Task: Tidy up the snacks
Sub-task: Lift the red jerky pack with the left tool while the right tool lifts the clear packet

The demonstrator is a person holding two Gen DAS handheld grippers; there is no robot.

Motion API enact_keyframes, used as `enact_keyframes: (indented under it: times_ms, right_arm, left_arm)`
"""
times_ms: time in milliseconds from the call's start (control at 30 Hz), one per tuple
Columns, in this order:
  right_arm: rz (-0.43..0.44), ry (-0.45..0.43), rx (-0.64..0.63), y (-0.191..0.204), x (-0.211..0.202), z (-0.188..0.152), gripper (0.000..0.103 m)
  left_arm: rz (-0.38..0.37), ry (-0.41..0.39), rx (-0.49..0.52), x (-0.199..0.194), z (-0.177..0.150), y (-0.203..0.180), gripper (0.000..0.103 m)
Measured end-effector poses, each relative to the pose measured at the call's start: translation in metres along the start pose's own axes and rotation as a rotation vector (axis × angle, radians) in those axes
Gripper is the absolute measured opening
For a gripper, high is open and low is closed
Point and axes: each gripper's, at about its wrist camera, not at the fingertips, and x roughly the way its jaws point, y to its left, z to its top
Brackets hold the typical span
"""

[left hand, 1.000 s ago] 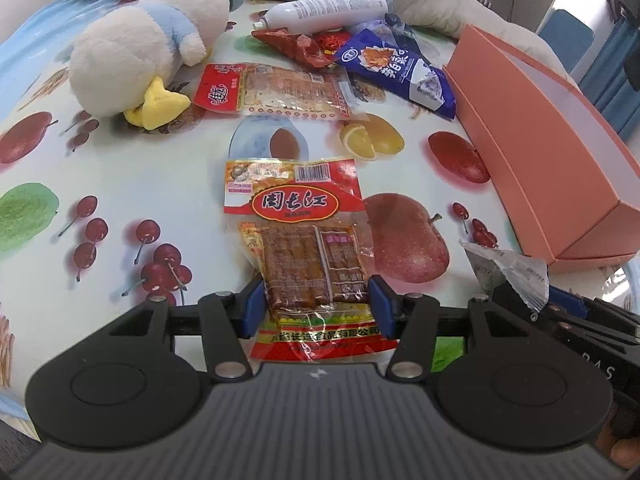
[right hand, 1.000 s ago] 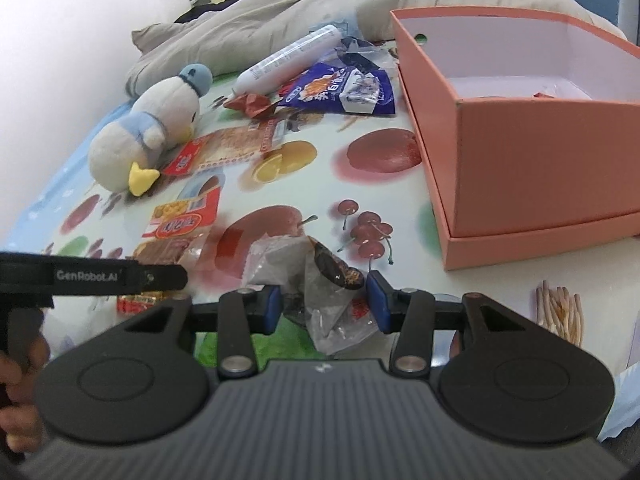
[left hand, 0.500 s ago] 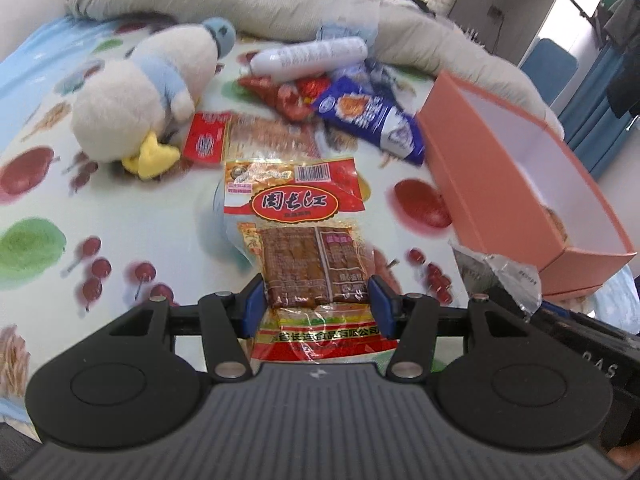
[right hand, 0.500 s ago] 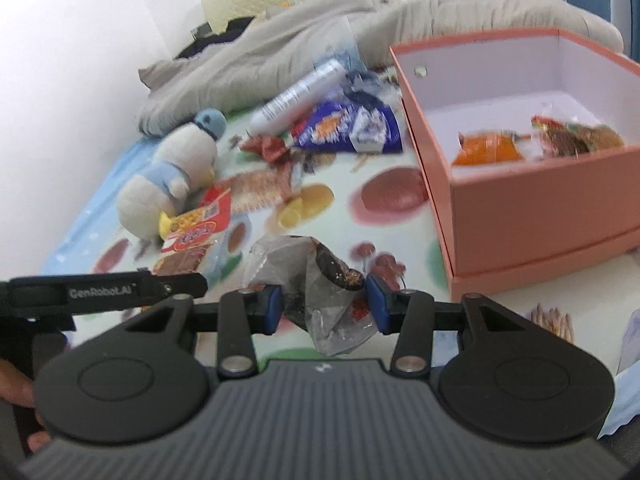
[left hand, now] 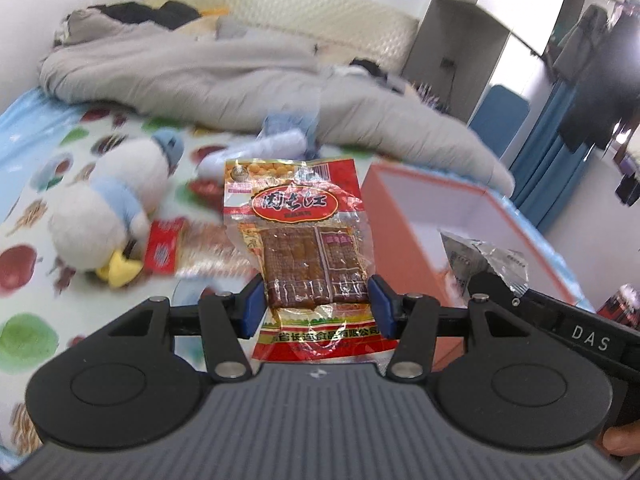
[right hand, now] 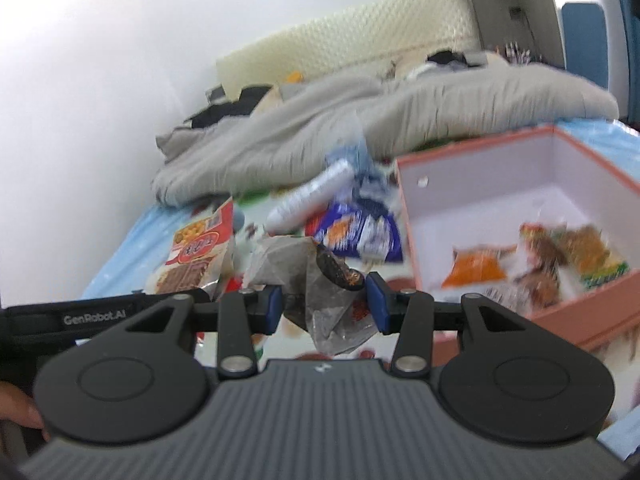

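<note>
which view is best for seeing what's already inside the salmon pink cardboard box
The right wrist view: the salmon pink cardboard box is open toward the camera, showing an orange snack packet and others. The left wrist view shows only its side wall and white interior, contents hidden.

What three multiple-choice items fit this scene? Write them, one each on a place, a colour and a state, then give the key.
1. Where do the orange and green snack packets lie?
A. inside the salmon-pink cardboard box
B. on the grey quilt
C. under the plush duck

2. What colour are the pads on the fingers of the left gripper?
A. red
B. blue
C. yellow

3. What is the state of the right gripper?
A. open and empty
B. shut on a white bottle
C. shut on the crumpled clear plastic snack bag

Key: 1 A, the packets rest on the box's white floor; 2 B, blue pads press the red tofu packet on both sides; 3 C, the crumpled bag is pinched between its fingers above the table.
</note>
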Motion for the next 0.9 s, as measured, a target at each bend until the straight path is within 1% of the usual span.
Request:
enact_keyframes:
  times_ms: [267, 433, 533, 633, 700, 800, 900]
  right_arm:
    - [-0.031, -0.087, -0.009, -0.017, -0.019, 0.04, 0.046]
    - [-0.076, -0.145, -0.002, -0.039, -0.029, 0.074, 0.046]
    - [-0.114, -0.172, 0.001, -0.056, -0.031, 0.093, 0.046]
    - [-0.154, -0.177, 0.007, -0.077, -0.027, 0.105, 0.046]
    - [-0.179, -0.16, 0.016, -0.092, -0.02, 0.108, 0.046]
    - [-0.205, -0.108, 0.028, -0.114, -0.003, 0.104, 0.046]
    - [-0.211, -0.046, 0.051, -0.136, 0.017, 0.094, 0.046]
  left_arm:
    - [-0.069, -0.062, 0.015, -0.004, 0.038, -0.041, 0.059]
    - [-0.144, -0.101, 0.031, 0.002, 0.069, -0.083, 0.059]
    - [-0.181, -0.109, 0.049, 0.015, 0.086, -0.109, 0.059]
    - [-0.214, -0.097, 0.062, 0.037, 0.098, -0.134, 0.059]
    - [-0.224, -0.079, 0.079, 0.056, 0.1, -0.149, 0.06]
    - [-0.242, -0.02, 0.085, 0.093, 0.098, -0.164, 0.06]
    - [-0.241, 0.046, 0.097, 0.133, 0.092, -0.173, 0.06]
